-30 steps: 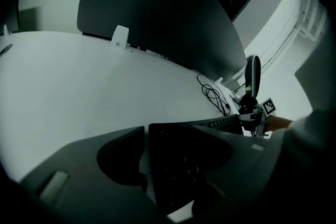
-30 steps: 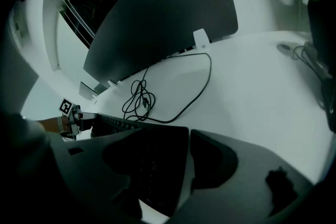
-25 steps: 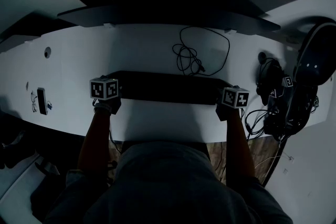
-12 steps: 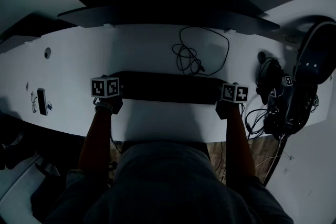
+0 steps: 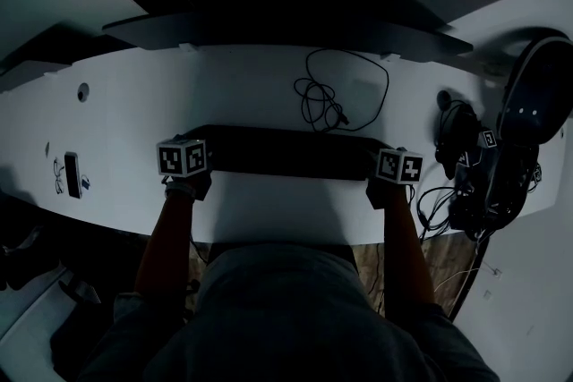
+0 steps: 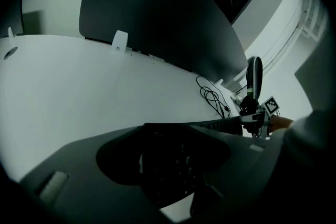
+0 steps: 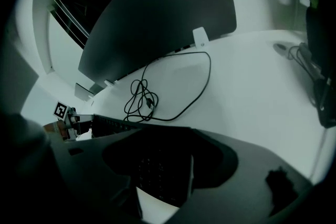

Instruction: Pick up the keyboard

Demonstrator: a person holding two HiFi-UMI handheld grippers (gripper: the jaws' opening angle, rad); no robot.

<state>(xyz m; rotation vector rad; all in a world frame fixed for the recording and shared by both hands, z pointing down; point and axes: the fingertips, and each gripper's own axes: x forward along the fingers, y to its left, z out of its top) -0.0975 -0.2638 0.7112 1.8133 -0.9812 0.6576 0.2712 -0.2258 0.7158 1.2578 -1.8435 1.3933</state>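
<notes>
A long dark keyboard (image 5: 286, 152) lies across the white desk (image 5: 134, 112) in front of the person. My left gripper (image 5: 200, 167) is at its left end and my right gripper (image 5: 380, 174) at its right end. In the left gripper view the keyboard's end (image 6: 173, 157) fills the space between the jaws of that gripper (image 6: 173, 168), which have just been closing. They now look shut on it. In the right gripper view the other end (image 7: 157, 165) sits in the same way in the right gripper (image 7: 163, 173). The dim light hides the pads.
A coiled black cable (image 5: 327, 98) lies just behind the keyboard. A dark divider panel (image 5: 269, 27) runs along the back. A tangle of cables and a headset (image 5: 466, 157) crowd the right end beside a black chair (image 5: 533, 103). A small dark device (image 5: 72, 173) lies far left.
Both marker cubes have tipped very slightly. The hands and the keyboard stay where they were.
</notes>
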